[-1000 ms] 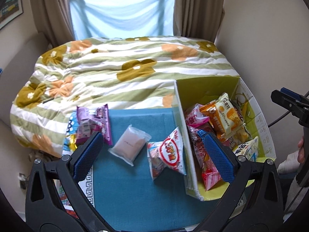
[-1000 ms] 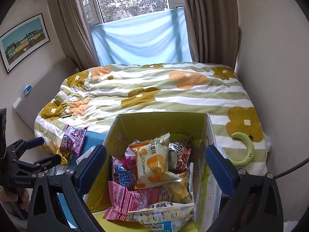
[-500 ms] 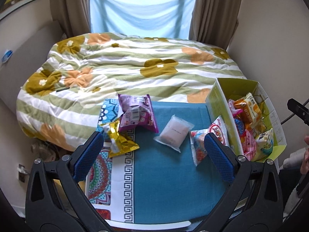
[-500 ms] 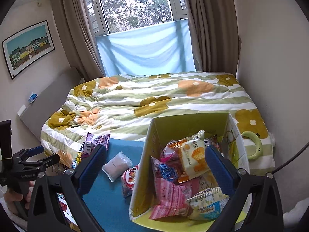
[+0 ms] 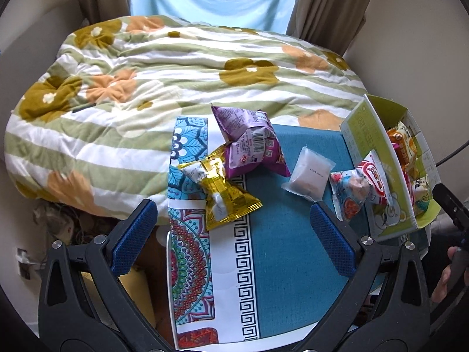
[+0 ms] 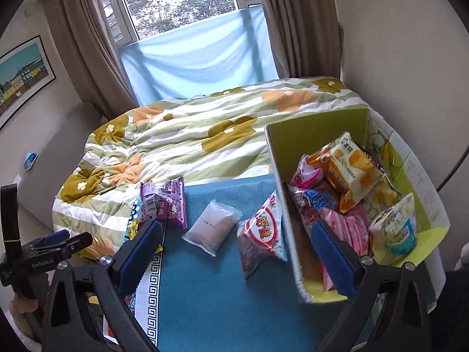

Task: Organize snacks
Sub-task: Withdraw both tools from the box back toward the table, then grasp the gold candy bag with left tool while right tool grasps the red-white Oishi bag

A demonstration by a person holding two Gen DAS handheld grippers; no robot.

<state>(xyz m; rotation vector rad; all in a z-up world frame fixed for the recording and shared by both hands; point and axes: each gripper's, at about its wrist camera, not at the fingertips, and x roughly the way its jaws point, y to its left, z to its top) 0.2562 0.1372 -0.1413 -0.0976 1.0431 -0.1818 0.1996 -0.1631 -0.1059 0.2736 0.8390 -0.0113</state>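
Observation:
A green cardboard box [image 6: 316, 129] [image 5: 369, 135] holds several snack packs at the right of the blue cloth. On the cloth lie a purple pack [image 5: 249, 143] [image 6: 162, 202], a gold pack [image 5: 222, 193], a clear white pack [image 5: 310, 173] [image 6: 212, 227] and a red-and-white pack [image 5: 360, 187] [image 6: 262, 236] leaning against the box wall. My left gripper [image 5: 233, 240] is open and empty, above the cloth just short of the gold pack. My right gripper [image 6: 234, 261] is open and empty, straddling the box's left wall.
The cloth-covered table [image 5: 281, 252] stands against a bed with a green striped floral quilt [image 5: 176, 67]. A wall [image 6: 395, 44] is close on the right. Curtains and a window [image 6: 181, 3] are behind the bed. The left gripper [image 6: 44, 249] shows in the right wrist view.
Both grippers have swung left. The left view now centres on the gold and purple packs, with the box at the right edge. The right view now takes in the packs on the cloth.

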